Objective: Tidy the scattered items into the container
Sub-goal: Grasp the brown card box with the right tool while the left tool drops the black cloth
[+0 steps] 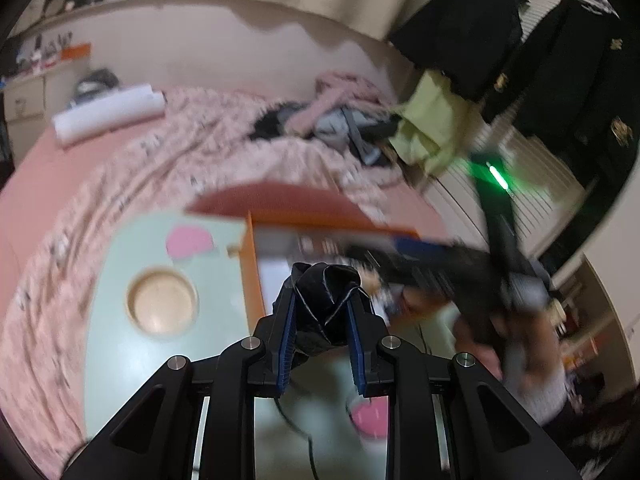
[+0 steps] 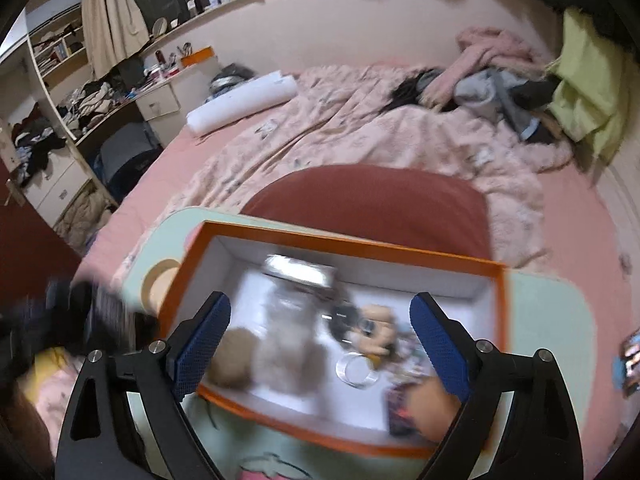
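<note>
The left hand-held gripper (image 1: 323, 316) is clamped on a crumpled black item (image 1: 326, 300), possibly a cloth or pouch; blur hides what it is. The orange box (image 1: 251, 268) lies just ahead of it and slightly right, its near side wall running away from the fingers, so the left hand is the one placed to drop its load inside. The right hand-held gripper (image 2: 320, 344) hangs over the same orange box (image 2: 340, 242) with jaws wide apart and empty. Inside the box lie a doll head (image 2: 370, 326), a clear ring (image 2: 356, 368) and a brownish ball (image 2: 232, 356). The box sits on a pale green worktop (image 1: 116, 340) with a round wooden recess (image 1: 162, 304) left of the box. Beyond the box spreads a bed with a pink blanket (image 2: 360, 128), clothes piled at its far right
</note>
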